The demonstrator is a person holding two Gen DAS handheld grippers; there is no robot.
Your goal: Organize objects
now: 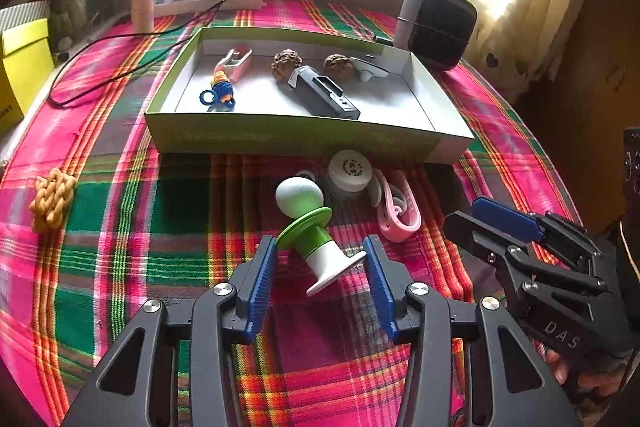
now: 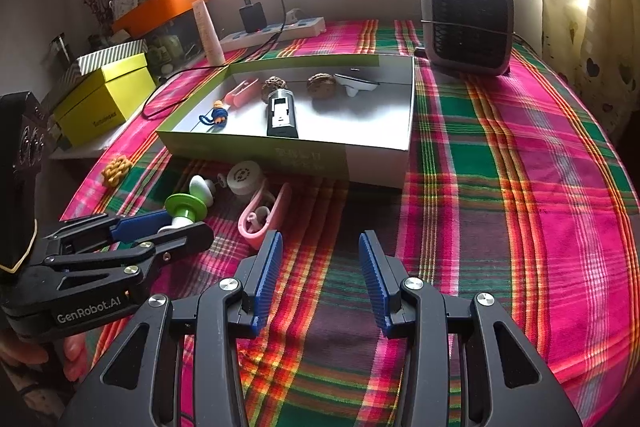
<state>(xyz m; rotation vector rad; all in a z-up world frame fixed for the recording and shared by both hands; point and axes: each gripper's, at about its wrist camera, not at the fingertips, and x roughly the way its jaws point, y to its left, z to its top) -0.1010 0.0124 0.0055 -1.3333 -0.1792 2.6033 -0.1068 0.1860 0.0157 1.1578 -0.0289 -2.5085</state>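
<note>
1. The left gripper (image 1: 320,259) sits low over the plaid-covered table (image 1: 120,267), its blue fingers (image 1: 264,267) partly open around the flared white base of a green-and-white toy (image 1: 308,227) that lies tilted on the cloth. The right-hand pad looks to be at the edge of the base; the left-hand pad is clear of it, so there is no grip.
2. The right gripper (image 2: 320,259) hovers beside it over bare cloth, fingers (image 2: 370,267) partly open and holding nothing.
3. Just beyond the toy lie a round white cap (image 1: 350,169) and a pink clip (image 1: 396,211), close together and crowding the space between the toy and the box.
4. Well to the left a tan knotted ornament (image 1: 52,201) lies alone.
5. The open shallow box (image 1: 280,139) stands behind these, its near wall facing the toy. Inside are a blue crochet charm (image 1: 220,93), a pink item (image 1: 238,61), two walnuts (image 1: 286,65), a black device (image 1: 324,93) and a white piece (image 1: 370,71).
6. Farthest back stand a small heater (image 2: 468,23), a power strip (image 2: 276,29) with a charger, and a yellow box (image 2: 104,99).
</note>
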